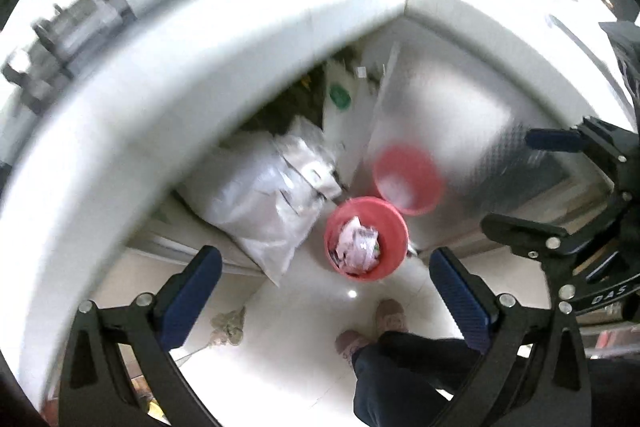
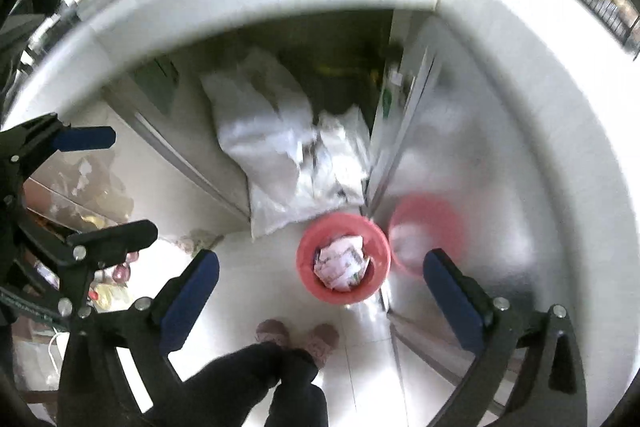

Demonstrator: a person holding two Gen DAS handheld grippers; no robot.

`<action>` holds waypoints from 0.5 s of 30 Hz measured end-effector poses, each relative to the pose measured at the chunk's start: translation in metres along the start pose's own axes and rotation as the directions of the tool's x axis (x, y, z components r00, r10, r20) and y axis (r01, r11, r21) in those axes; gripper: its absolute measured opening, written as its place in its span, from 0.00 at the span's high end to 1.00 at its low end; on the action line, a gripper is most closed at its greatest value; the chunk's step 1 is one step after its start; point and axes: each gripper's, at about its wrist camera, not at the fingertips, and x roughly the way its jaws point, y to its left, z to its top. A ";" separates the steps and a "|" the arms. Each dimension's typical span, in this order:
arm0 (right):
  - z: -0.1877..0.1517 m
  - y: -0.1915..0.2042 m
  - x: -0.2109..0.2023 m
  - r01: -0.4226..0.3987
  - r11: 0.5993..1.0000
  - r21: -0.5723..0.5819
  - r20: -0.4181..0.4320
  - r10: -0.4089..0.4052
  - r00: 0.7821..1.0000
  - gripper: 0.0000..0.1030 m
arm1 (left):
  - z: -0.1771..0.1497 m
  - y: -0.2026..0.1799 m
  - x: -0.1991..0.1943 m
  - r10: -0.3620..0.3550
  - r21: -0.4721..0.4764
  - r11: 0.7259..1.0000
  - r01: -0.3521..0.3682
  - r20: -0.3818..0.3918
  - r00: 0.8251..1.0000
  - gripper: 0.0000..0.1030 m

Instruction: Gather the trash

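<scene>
A red trash bin (image 1: pixel 366 239) stands on the white tiled floor, filled with crumpled paper and wrappers (image 1: pixel 358 241). It also shows in the right wrist view (image 2: pixel 343 259), with the trash (image 2: pixel 340 263) inside. My left gripper (image 1: pixel 326 295) is open and empty, high above the floor, looking down at the bin. My right gripper (image 2: pixel 322 297) is open and empty too, also high above the bin. The right gripper (image 1: pixel 516 183) shows at the right edge of the left view, and the left gripper (image 2: pixel 116 187) at the left of the right view.
A white counter edge (image 1: pixel 160 99) curves over the scene. White plastic bags (image 1: pixel 264 195) lie under it beside the bin. A shiny metal door (image 1: pixel 440 115) reflects the bin. The person's feet (image 2: pixel 296 339) stand on the floor. A rag (image 1: pixel 230 325) lies at left.
</scene>
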 end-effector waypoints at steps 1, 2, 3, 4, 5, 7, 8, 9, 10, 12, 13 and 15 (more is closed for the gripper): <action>0.004 -0.001 -0.017 -0.003 1.000 0.007 0.018 0.003 1.000 0.01 | 0.005 0.000 -0.014 0.007 -0.006 1.000 -0.007 0.017 1.000 0.00; 0.011 -0.002 -0.039 -0.002 1.000 0.017 0.044 0.002 0.999 0.01 | 0.012 -0.002 -0.034 0.010 -0.014 1.000 -0.010 0.042 0.999 0.00; 0.014 -0.003 -0.051 0.000 1.000 0.021 0.062 -0.002 0.998 0.01 | 0.017 -0.004 -0.047 0.005 -0.014 1.000 -0.004 0.056 0.998 0.00; 0.019 -0.004 -0.070 0.007 1.000 0.027 0.090 -0.009 0.996 0.01 | 0.025 -0.008 -0.064 0.000 -0.006 1.000 0.000 0.075 0.997 0.00; 0.023 -0.004 -0.085 0.015 0.999 0.031 0.112 -0.019 0.994 0.01 | 0.028 -0.010 -0.074 0.005 -0.001 1.000 -0.005 0.091 0.996 0.00; 0.032 -0.008 -0.121 0.034 0.998 0.047 0.159 -0.041 0.986 0.01 | 0.042 -0.020 -0.104 0.007 0.016 1.000 -0.010 0.139 0.990 0.00; 0.034 -0.009 -0.133 0.042 0.998 0.051 0.175 -0.050 0.983 0.01 | 0.046 -0.024 -0.113 0.004 0.019 1.000 -0.007 0.155 0.988 0.00; 0.037 -0.010 -0.149 0.056 0.997 0.056 0.198 -0.066 0.978 0.01 | 0.053 -0.029 -0.127 -0.004 0.024 1.000 0.000 0.179 0.984 0.00; 0.039 -0.012 -0.163 0.071 0.996 0.060 0.214 -0.083 0.973 0.01 | 0.057 -0.032 -0.136 -0.011 0.028 1.000 0.006 0.195 0.981 0.00; 0.041 -0.017 -0.184 0.094 0.992 0.078 0.245 -0.111 0.963 0.01 | 0.068 -0.040 -0.159 -0.041 0.036 0.999 0.034 0.229 0.973 0.00; 0.043 -0.019 -0.194 0.109 0.990 0.094 0.258 -0.130 0.957 0.01 | 0.073 -0.043 -0.167 -0.051 0.041 0.998 0.042 0.247 0.968 0.00; 0.043 -0.019 -0.214 0.127 0.983 0.136 0.288 -0.162 0.944 0.01 | 0.081 -0.048 -0.188 -0.062 0.043 0.998 0.052 0.287 0.956 0.00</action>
